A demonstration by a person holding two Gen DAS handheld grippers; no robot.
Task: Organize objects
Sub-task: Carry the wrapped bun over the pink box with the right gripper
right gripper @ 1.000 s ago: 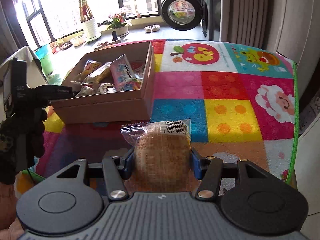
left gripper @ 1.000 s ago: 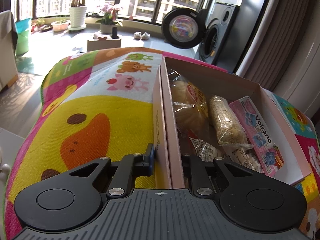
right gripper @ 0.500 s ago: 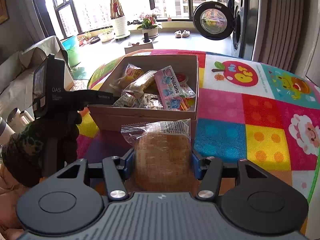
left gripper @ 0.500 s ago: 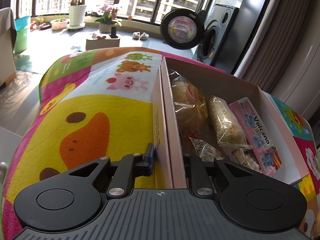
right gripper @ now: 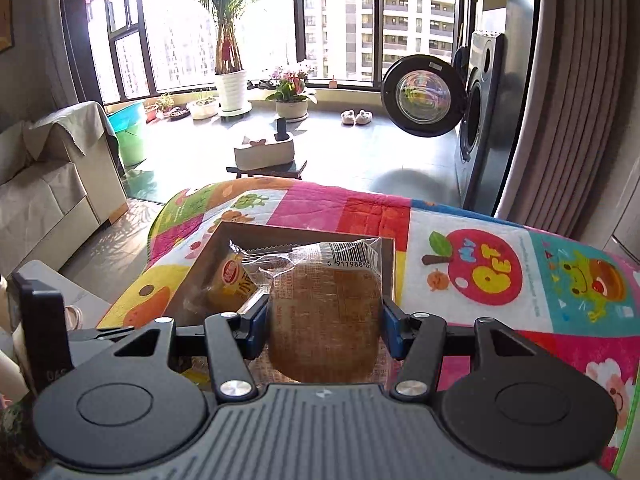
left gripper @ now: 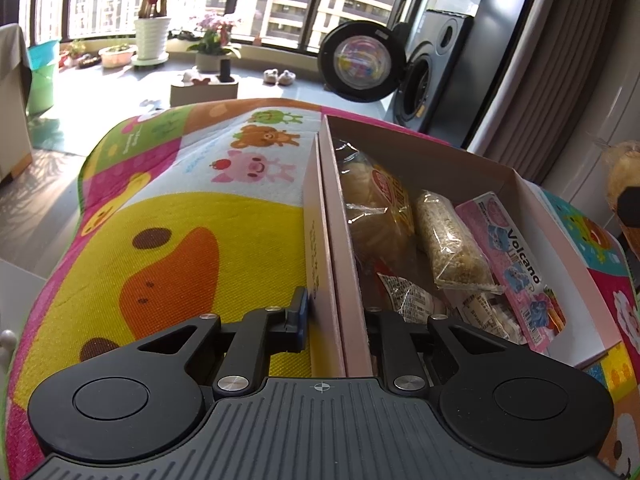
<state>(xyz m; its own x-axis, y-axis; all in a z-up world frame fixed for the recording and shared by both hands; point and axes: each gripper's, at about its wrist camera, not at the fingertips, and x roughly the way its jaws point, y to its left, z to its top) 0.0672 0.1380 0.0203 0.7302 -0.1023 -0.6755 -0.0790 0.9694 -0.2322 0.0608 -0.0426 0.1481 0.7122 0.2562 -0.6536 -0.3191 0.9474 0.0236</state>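
Right wrist view: right gripper [right gripper: 324,326] is clamping a round brown cake in clear crinkly plastic wrap [right gripper: 324,320] w/ both blue pads on its sides, wrapper tail w/ barcode sticking out at 12 o'clock, hanging over the open pink-brown cardboard box [right gripper: 208,252] of snacks. Probably light, soft, crushable; film likely slippery, so a grip across the cake body, not the loose film, looks best. Left gripper [left gripper: 334,316] is pinching the box's near side wall, pink "Volcano" packet [left gripper: 516,268] lying inside at 2 o'clock, all on a colourful cartoon-print mat [left gripper: 180,248].
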